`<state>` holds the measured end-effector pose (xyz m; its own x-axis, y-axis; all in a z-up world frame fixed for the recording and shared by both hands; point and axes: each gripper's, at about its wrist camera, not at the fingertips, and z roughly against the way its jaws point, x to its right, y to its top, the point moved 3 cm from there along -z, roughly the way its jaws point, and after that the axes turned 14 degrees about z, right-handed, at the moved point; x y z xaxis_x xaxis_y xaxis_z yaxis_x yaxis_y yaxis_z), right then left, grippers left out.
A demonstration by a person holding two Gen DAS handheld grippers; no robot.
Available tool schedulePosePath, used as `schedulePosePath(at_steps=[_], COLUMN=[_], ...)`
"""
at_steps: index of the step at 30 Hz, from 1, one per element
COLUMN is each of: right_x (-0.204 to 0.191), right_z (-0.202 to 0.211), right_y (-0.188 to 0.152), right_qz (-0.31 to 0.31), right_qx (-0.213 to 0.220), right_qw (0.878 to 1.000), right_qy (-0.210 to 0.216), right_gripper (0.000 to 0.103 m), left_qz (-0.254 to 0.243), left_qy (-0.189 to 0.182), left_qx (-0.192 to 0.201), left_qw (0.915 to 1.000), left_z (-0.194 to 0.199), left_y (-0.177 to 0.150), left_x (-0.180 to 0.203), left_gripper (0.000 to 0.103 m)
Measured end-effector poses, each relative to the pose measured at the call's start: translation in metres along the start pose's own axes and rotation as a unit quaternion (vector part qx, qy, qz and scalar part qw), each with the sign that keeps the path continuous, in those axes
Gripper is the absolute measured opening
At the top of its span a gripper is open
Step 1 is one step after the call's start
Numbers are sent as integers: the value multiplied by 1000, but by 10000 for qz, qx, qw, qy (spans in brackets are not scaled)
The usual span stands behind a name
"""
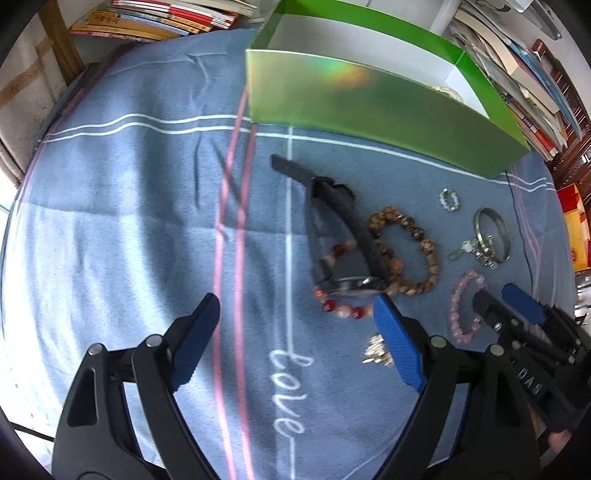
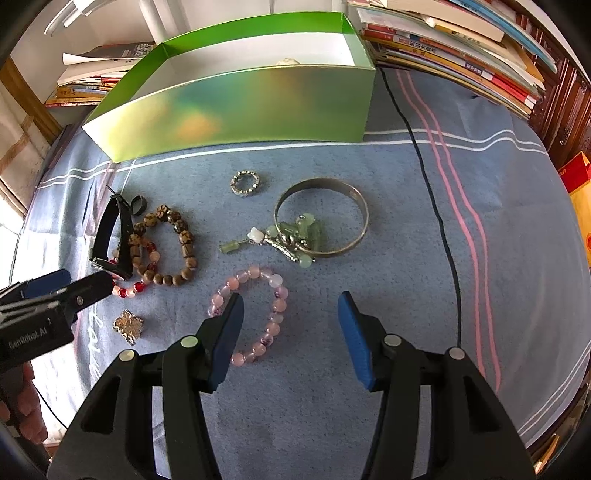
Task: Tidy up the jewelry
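Jewelry lies on a blue cloth in front of a green box (image 1: 369, 110) (image 2: 236, 110). A black watch (image 1: 340, 229) (image 2: 118, 236) lies over a red-and-pink bead bracelet (image 1: 343, 310) (image 2: 136, 288) and a brown bead bracelet (image 1: 413, 251) (image 2: 166, 243). A pink bead bracelet (image 1: 461, 306) (image 2: 258, 314), a silver bangle (image 1: 491, 232) (image 2: 325, 218) with a jade charm (image 2: 295, 236), a small ring (image 1: 449, 199) (image 2: 244, 183) and a gold brooch (image 1: 376, 350) (image 2: 128, 325) lie nearby. My left gripper (image 1: 295, 332) is open and empty, left of the watch. My right gripper (image 2: 291, 332) is open and empty over the pink bracelet.
Stacks of books (image 1: 159, 18) (image 2: 461, 48) line the back behind the box. A black cable (image 2: 436, 221) runs down the cloth on the right. A red and yellow carton (image 1: 576, 229) stands at the far right edge.
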<state>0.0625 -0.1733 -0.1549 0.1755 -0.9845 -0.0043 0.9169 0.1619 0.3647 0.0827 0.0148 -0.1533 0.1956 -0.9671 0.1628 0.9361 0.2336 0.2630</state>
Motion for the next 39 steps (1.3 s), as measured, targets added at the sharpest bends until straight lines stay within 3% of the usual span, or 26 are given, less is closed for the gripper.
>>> schedulePosePath(at_steps=[7,10,13,18,21,22,24,26,28,39], right_x=[10,15,15,1,-10,-12,-15,-15,-15,-10], right_z=[4,6,5,0,-2,-2,-2,-2,-1,30], right_y=[-7,-9,-8,-3,-1,0,1,1,1,13], right_qz=[-139,-195,-224,10,250,333,383,398,367,238], right_qx=[2,16,16,-31,-66,-60,-45,-40,-38,389], right_qw=[9999,9998,9997,10000,9997,9994,9992,9992,9993,9990], right_qy=[-64,-66,-13,62,-35,-55,-47,-27,72,-3], right_gripper=[53,53,53,51,33,28,24,14,8,8], left_qz=[-333,-327,-384,-288,-98,-56,-33,-102,-197,-407], left_qy=[0,-104,-109,-100,-131,-129,-127,-170,-216,-431], left_qx=[113,16,-12,7,-30,-22,38,41,3,311], left_qw=[9994,9994,9992,9995,9999,9999,9999,9998,9996,9978], left_z=[-11,-16,-17,-12,-11,-10,-8,-8,-9,19], left_y=[6,9,10,11,14,15,16,15,14,28], left_x=[25,25,23,5,-7,-10,-14,-14,-11,9], left_gripper=[84,59,42,41,51,60,62,57,42,39])
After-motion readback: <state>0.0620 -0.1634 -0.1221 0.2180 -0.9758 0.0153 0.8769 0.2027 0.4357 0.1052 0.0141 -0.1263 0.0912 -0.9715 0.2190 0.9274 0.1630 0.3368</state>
